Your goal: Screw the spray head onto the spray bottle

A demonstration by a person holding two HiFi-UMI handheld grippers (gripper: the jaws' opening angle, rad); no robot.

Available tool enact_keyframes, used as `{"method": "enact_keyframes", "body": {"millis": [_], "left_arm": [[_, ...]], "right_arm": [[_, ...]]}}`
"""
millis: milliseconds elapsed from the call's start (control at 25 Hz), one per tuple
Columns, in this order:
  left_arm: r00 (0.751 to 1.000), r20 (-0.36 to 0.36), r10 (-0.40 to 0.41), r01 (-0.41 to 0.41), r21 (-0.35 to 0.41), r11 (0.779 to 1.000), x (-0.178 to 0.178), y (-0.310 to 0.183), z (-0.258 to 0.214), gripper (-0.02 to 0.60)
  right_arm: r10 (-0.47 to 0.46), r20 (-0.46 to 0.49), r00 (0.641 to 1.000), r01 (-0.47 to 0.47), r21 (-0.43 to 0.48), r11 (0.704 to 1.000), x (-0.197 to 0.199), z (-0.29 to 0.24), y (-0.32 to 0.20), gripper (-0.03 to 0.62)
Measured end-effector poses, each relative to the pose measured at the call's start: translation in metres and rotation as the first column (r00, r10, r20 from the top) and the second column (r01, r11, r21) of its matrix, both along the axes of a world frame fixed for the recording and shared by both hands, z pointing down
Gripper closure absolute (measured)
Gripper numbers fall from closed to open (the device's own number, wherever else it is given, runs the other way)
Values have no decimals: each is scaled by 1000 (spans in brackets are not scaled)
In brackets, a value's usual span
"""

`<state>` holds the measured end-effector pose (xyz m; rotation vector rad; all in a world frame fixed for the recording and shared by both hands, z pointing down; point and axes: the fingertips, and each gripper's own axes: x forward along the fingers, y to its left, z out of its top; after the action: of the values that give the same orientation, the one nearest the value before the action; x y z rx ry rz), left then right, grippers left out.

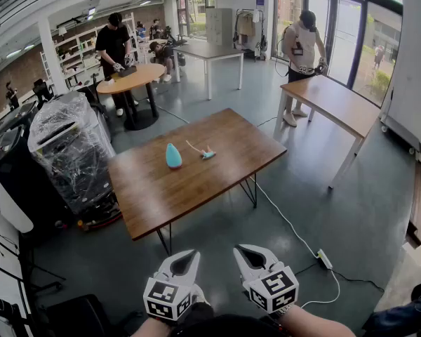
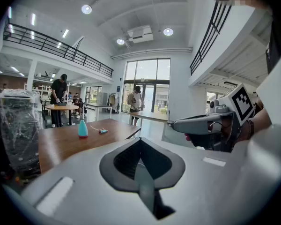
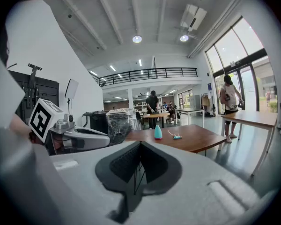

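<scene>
Nearest the camera, the left gripper [image 1: 189, 257] and right gripper [image 1: 244, 253] hang side by side, well short of the wooden table [image 1: 196, 188], each with jaws pressed together on nothing, likely since reaching has not begun. Farther off on that table the teal spray bottle [image 1: 173, 156] stands upright, the spray head [image 1: 205, 152] lying just beside it, ready for separate pickup

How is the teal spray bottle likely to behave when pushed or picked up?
The spray bottle stands upright, wide at the base and narrowing upward, so it probably resists tipping. It looks like smooth plastic, so it may slide on the table. Probably light, though its fill can't be seen.
</scene>
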<state>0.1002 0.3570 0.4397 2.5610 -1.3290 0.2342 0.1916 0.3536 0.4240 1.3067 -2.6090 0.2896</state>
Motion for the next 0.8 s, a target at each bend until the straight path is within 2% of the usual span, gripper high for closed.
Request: {"method": "enact_keyframes", "body": {"millis": [520, 800], "left_arm": [[1000, -10, 6, -6, -23, 1000, -83, -137, 4, 565], [1000, 3, 13, -13, -30, 999, -119, -189, 6, 565]], "right_arm": [[7, -40, 999, -8, -16, 1000, -82, -5, -142, 602], [-11, -62, 998, 11, -10, 1000, -125, -7, -197, 602]]}}
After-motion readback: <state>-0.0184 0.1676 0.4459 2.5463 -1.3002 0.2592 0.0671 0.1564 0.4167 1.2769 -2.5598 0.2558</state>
